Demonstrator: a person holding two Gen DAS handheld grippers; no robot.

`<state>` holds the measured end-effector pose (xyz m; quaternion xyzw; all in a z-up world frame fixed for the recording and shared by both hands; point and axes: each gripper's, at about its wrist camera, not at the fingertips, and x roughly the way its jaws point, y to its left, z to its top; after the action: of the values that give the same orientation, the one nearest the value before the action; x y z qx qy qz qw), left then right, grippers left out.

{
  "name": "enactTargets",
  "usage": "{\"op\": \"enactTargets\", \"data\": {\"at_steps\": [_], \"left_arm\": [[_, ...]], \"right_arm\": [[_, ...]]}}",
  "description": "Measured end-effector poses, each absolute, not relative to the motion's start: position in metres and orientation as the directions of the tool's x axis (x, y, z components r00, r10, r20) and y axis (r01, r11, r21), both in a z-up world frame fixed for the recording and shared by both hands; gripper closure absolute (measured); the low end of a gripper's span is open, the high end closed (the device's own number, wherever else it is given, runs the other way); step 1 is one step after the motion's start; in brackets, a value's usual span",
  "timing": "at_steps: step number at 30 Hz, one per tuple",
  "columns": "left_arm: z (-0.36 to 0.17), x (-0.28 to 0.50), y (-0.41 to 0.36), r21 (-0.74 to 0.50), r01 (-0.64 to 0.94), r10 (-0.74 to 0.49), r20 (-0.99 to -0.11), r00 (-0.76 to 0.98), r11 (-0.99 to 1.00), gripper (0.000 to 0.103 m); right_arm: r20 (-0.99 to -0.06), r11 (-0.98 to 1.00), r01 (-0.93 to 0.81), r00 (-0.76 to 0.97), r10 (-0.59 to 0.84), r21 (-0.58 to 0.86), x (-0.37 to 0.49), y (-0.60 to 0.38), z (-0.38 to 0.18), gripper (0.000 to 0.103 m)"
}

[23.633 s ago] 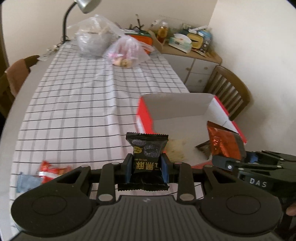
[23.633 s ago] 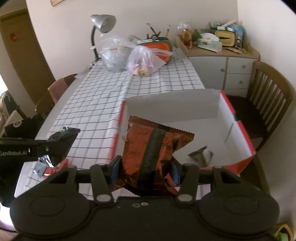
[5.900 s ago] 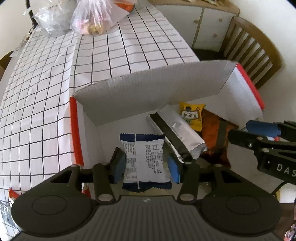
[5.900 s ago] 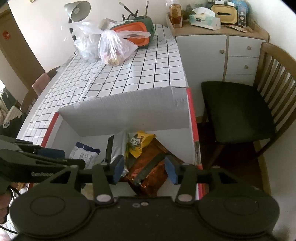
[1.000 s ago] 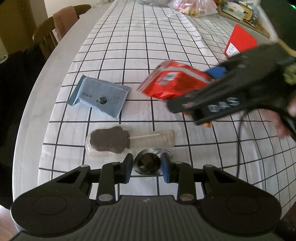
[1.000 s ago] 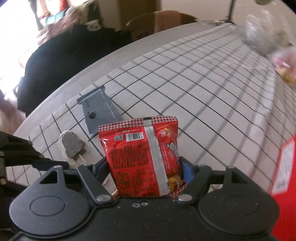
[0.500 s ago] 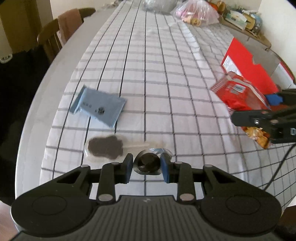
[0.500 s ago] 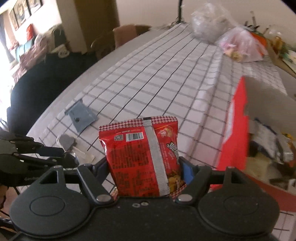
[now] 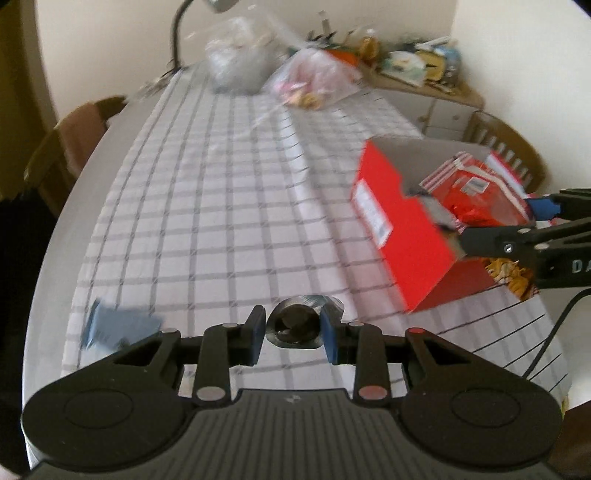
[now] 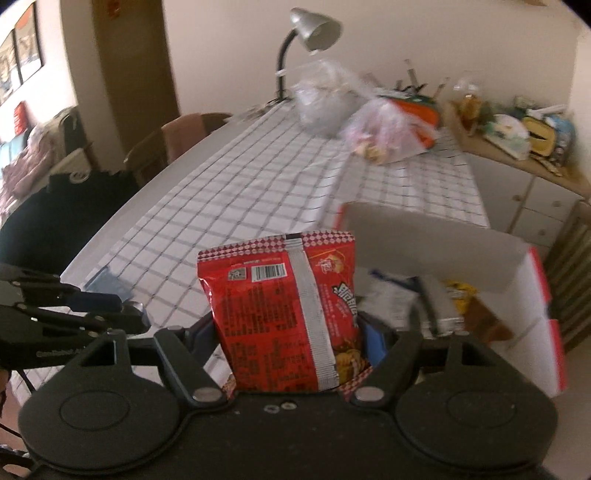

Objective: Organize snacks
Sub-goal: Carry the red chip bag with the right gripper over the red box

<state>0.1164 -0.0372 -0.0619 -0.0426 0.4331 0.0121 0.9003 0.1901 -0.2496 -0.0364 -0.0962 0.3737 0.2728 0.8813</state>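
Nearest in the left wrist view, the left gripper (image 9: 294, 329) has its blue-padded jaws clamped on a small round snack in clear wrap (image 9: 295, 326), seen end-on as a dark disc and held clear above the checked tablecloth (image 9: 221, 206). Nearest in the right wrist view, the right gripper (image 10: 291, 332) has its jaws closed on the lower part of a red snack bag (image 10: 284, 310), which stands upright between the pads with its barcode and silver back seam facing the camera. Just beyond the left gripper, at the near left of the cloth, lies a blue-grey flat packet (image 9: 118, 325), blurred. Farther on and to the right stands the red cardboard box (image 9: 391, 218), open at the top with a grey flap raised at its far side; the right wrist view shows packets (image 10: 417, 299) already lying inside it, white, silver and yellow among them. In the left wrist view the red bag hangs over the box's near right corner. At the far end of the table sit two clear plastic bags (image 10: 354, 114) with a grey desk lamp (image 10: 310, 33) to their left, and a wooden chair (image 9: 77, 144) stands at the table's left edge. At the far right a cluttered cabinet (image 10: 524, 184) stands against the wall.
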Motion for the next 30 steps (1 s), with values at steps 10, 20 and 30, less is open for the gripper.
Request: {"op": "enactTargets", "data": {"at_steps": [10, 20, 30], "left_arm": [[-0.031, 0.168, -0.112, -0.081, 0.042, -0.089, -0.751, 0.654, 0.996, 0.072], [-0.018, 0.217, -0.168, -0.072, 0.065, -0.097, -0.759, 0.643, 0.995, 0.072], [-0.037, 0.279, -0.194, -0.07, 0.017, -0.067, -0.824, 0.562, 0.997, 0.072]], "right_arm": [[-0.689, 0.878, -0.478, 0.628, 0.362, 0.025, 0.217, -0.318, -0.026, 0.027], [-0.697, 0.904, -0.426, 0.644, 0.315, 0.016, 0.247, -0.371, -0.03, 0.027], [-0.761, 0.905, -0.426, 0.591, 0.268, -0.012, 0.278, -0.388, -0.06, 0.027]]}}
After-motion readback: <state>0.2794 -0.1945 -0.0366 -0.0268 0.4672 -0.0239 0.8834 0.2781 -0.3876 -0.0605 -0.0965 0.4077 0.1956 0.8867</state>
